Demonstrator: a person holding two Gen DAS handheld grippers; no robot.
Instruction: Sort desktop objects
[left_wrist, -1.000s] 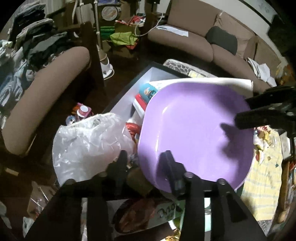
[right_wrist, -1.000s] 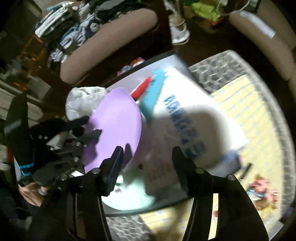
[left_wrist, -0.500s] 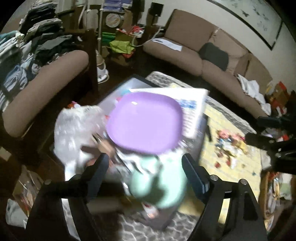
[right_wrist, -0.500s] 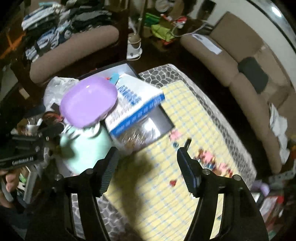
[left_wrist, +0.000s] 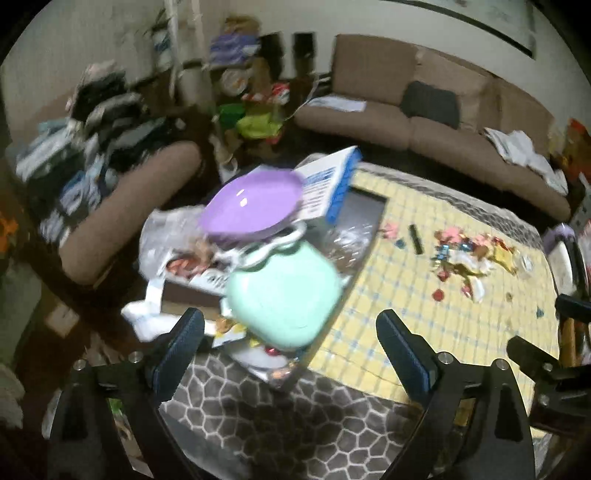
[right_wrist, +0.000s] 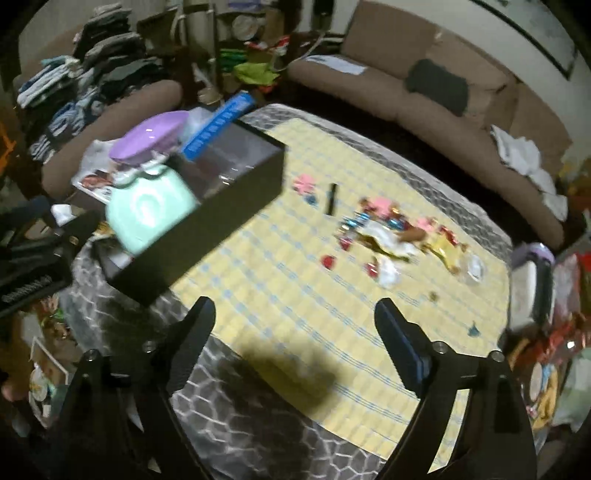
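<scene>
purple plate (left_wrist: 255, 206) released, both grippers opening

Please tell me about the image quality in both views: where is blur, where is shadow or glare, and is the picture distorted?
Left wrist view: motion blur smears the mint container; a small glare spot sits on the purple plate; fisheye bending, dark corners. Right wrist view: the black box is blurred; a dark shadow lies on the yellow cloth; the same fisheye curve.

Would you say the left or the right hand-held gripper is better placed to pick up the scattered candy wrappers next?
Probably right: its hand-held gripper hangs empty over the yellow mat, jaws opening, nearer the candy wrappers.
</scene>
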